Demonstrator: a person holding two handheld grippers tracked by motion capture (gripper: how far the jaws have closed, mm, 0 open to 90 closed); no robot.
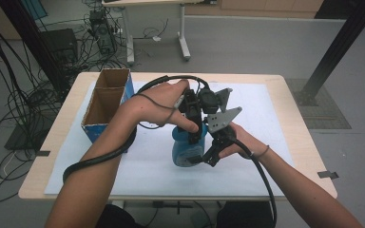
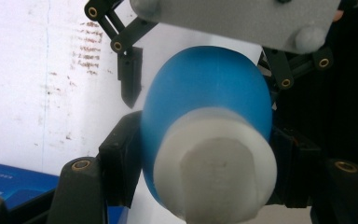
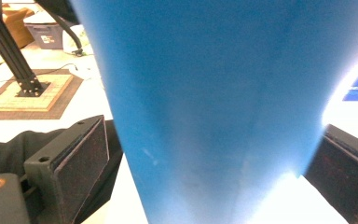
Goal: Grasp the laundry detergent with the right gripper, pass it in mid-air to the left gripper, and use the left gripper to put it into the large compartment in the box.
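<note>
A person is working at the counter (image 1: 285, 118), which is lying under a white sheet (image 1: 138, 166), and is holding a blue bottle (image 1: 186, 148) with a white cap (image 2: 216, 170) above the middle of that sheet. The left tool (image 1: 196, 127) is gripping the bottle from above, its jaws clenched on the neck just below the cap, as the left gripper view is showing. The right tool (image 1: 208, 159) is sitting low beside the bottle's body; its jaws are standing released, with both dark pads (image 3: 81, 161) apart from the blue wall running between them. No writing is showing on the bottle itself. An open blue cardboard box (image 1: 107, 102) is standing at the sheet's left edge, well apart from the bottle; white lettering seems to be printed on its side, but it is too blurred to read.
</note>
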